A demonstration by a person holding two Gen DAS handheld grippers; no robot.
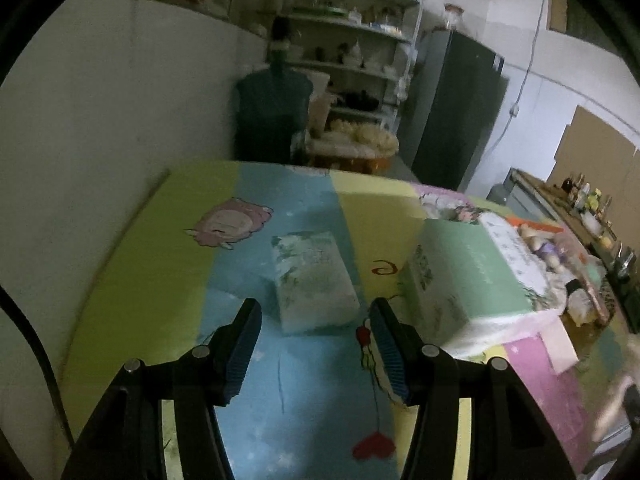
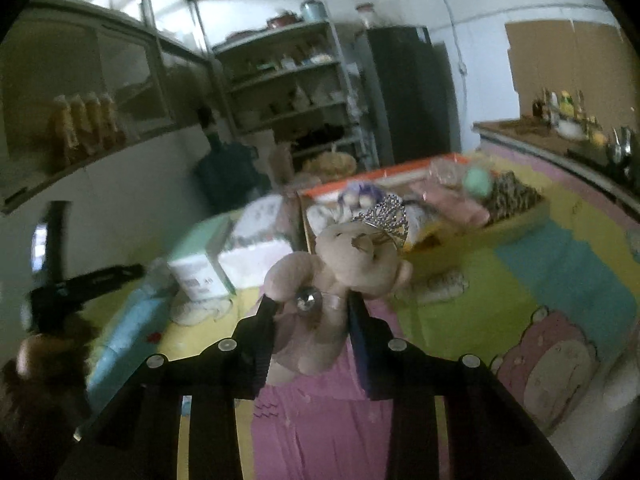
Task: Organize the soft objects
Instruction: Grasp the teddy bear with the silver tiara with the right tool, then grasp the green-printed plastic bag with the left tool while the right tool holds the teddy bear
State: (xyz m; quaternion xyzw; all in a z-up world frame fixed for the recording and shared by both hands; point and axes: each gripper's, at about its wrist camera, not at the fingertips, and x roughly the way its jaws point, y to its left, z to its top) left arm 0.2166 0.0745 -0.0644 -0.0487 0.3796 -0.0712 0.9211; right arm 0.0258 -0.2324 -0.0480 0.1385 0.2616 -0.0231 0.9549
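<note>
In the left wrist view my left gripper is open and empty, just short of a white and green tissue pack lying on the colourful mat. A larger green and white tissue box lies to its right. In the right wrist view my right gripper is shut on a beige teddy bear with a silver crown and a gem at its neck, held above the mat. Behind the bear an orange-rimmed box holds several soft toys.
Green and white boxes lie left of the bear in the right wrist view. A white wall runs along the mat's left side. Shelves, a dark cabinet and a counter with bottles stand beyond.
</note>
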